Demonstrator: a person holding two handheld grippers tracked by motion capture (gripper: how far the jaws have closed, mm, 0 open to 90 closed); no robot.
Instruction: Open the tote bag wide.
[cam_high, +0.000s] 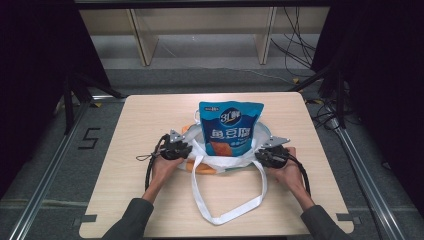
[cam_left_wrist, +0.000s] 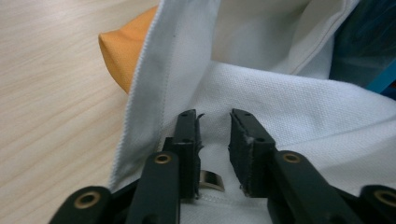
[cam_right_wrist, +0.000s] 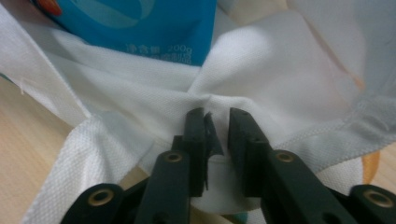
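Observation:
A blue snack packet (cam_high: 231, 127) stands in the mouth of a white cloth bag (cam_high: 227, 161) with an orange underside, in the middle of the table. My left gripper (cam_high: 186, 150) is at the bag's left rim, my right gripper (cam_high: 260, 154) at its right rim. In the left gripper view the jaws (cam_left_wrist: 214, 116) stand apart over the white cloth (cam_left_wrist: 289, 107), with a gap between the pads. In the right gripper view the jaws (cam_right_wrist: 215, 114) are also apart, at a fold of the cloth (cam_right_wrist: 233, 79) below the packet (cam_right_wrist: 149, 28). Neither pair of pads presses on the fabric.
The bag's long white handle (cam_high: 225, 216) loops toward the near edge of the wooden table (cam_high: 145, 120). A wooden shelf frame (cam_high: 145, 40) stands beyond the far edge. Cables (cam_high: 300, 45) lie on the floor at the back right.

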